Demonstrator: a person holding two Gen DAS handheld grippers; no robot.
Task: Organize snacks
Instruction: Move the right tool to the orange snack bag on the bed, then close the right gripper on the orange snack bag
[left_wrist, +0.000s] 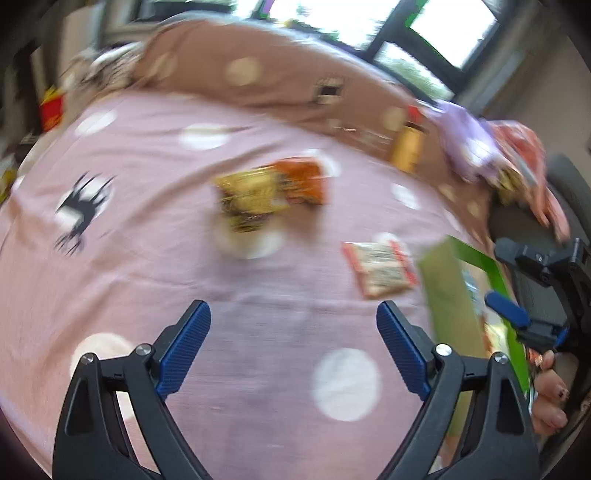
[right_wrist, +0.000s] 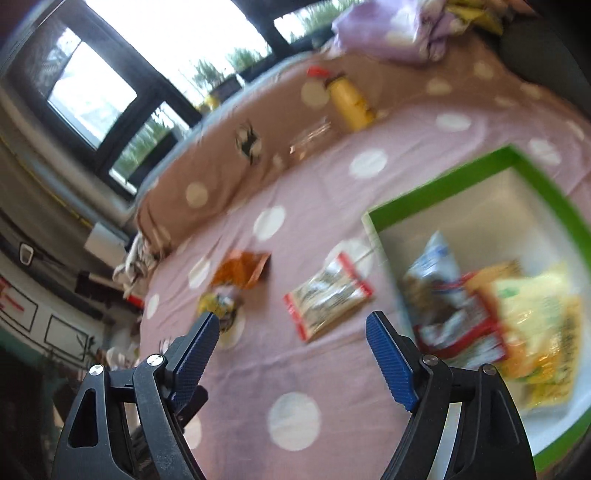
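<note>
On the pink dotted bedsheet (left_wrist: 147, 258) lie three snack packets: a yellow one (left_wrist: 249, 201), an orange one (left_wrist: 304, 181) beside it, and a red-edged clear one (left_wrist: 380, 269). My left gripper (left_wrist: 293, 325) hovers over bare sheet, open and empty. The right wrist view shows the same red-edged packet (right_wrist: 328, 295), the orange packet (right_wrist: 243, 271) and the yellow packet (right_wrist: 218, 304). My right gripper (right_wrist: 291, 332) is open and empty, just left of the green-rimmed box (right_wrist: 439, 184). Inside the box lie several snack bags (right_wrist: 491, 317).
A yellow bottle (right_wrist: 351, 99) lies on the brown blanket (right_wrist: 221, 162) at the back. A lilac cloth (right_wrist: 391, 33) is bunched at the far right. A hand (left_wrist: 550, 398) holds the other gripper at the left view's right edge, by the green box (left_wrist: 476, 280).
</note>
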